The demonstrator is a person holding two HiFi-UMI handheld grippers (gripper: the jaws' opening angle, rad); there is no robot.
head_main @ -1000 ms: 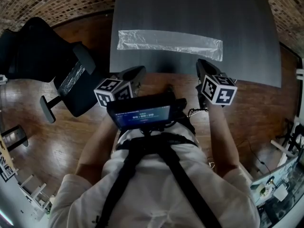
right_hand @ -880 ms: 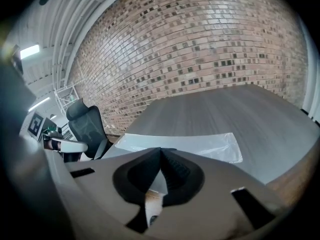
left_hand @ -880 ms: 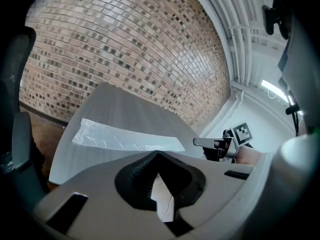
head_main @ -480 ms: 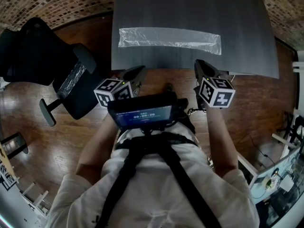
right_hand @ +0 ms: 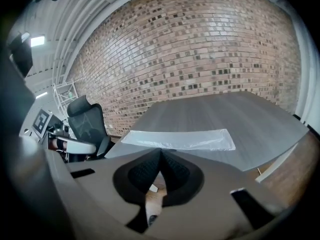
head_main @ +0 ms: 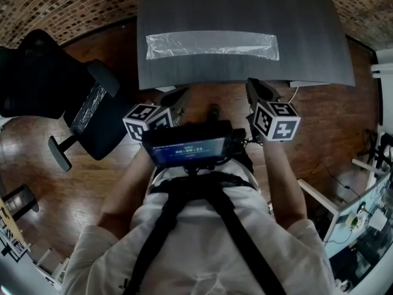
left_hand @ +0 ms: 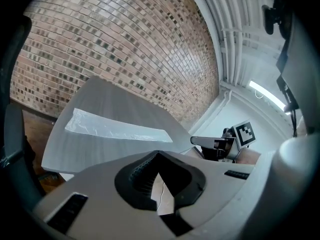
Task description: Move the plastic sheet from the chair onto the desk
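Note:
A clear plastic sheet [head_main: 212,44] lies flat in a long strip on the grey desk [head_main: 245,11]; it also shows in the left gripper view [left_hand: 115,129] and the right gripper view [right_hand: 180,139]. A second clear sheet [head_main: 89,100] lies on the seat of the black office chair [head_main: 49,82] at the left. Both grippers hover off the desk's near edge, short of the strip. My left gripper [head_main: 178,97] is shut and empty. My right gripper [head_main: 255,88] is shut too, nothing in it.
A brick wall [right_hand: 200,59] runs behind the desk. Wooden floor [head_main: 325,140] surrounds the desk and chair. A chest-mounted screen [head_main: 187,147] sits between my arms. White frames and clutter [head_main: 362,220] stand at the right edge.
Both grippers have drawn back from the desk toward my body, the right one slightly more. The sheet on the desk has stayed where it lay.

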